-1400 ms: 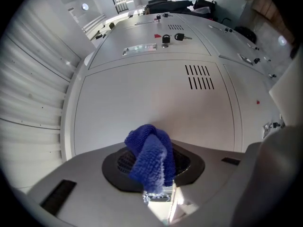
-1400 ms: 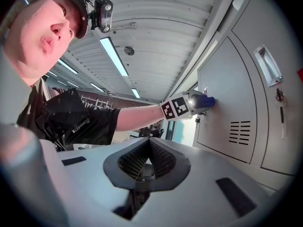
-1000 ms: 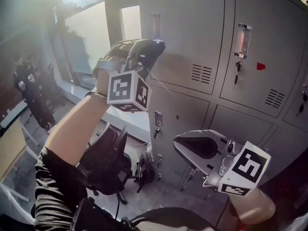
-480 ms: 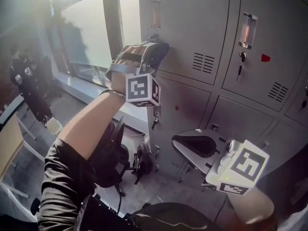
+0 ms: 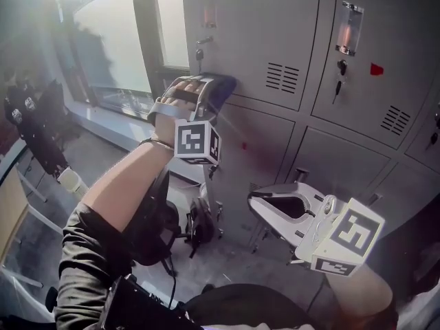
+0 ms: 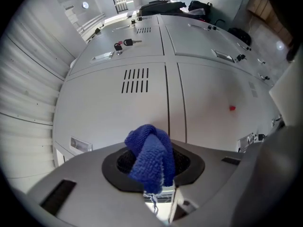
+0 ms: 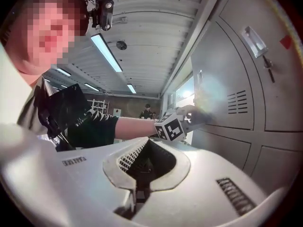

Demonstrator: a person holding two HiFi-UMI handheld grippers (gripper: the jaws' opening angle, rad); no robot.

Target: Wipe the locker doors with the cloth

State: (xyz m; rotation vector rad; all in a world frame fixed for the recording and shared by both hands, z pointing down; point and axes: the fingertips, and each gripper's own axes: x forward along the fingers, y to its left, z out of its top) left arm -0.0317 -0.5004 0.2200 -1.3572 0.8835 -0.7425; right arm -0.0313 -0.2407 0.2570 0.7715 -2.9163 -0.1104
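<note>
My left gripper (image 5: pixel 214 88) is raised against the grey locker doors (image 5: pixel 275 26), at the seam under an upper door with vent slots. It is shut on a bunched blue cloth (image 6: pixel 147 150), which sticks out of the left gripper (image 6: pixel 152 167) toward the locker doors (image 6: pixel 142 103). In the head view the blue cloth (image 5: pixel 223 83) shows dark at the jaw tips, touching the metal. My right gripper (image 5: pixel 260 199) hangs lower at the right, away from the doors, its jaws together with nothing in them. The right gripper (image 7: pixel 143 169) looks along the locker doors (image 7: pixel 227 79).
Keys (image 5: pixel 337 67) hang in a lock on the upper right door, next to a red sticker (image 5: pixel 375 69). A window (image 5: pixel 110 47) lies left of the lockers. On the floor below stand a black office chair (image 5: pixel 155 225) and a dark backpack (image 5: pixel 199 222).
My left gripper with the cloth has slid down the locker face, from high on the upper door to its lower seam. The right gripper has stayed low and shut.
</note>
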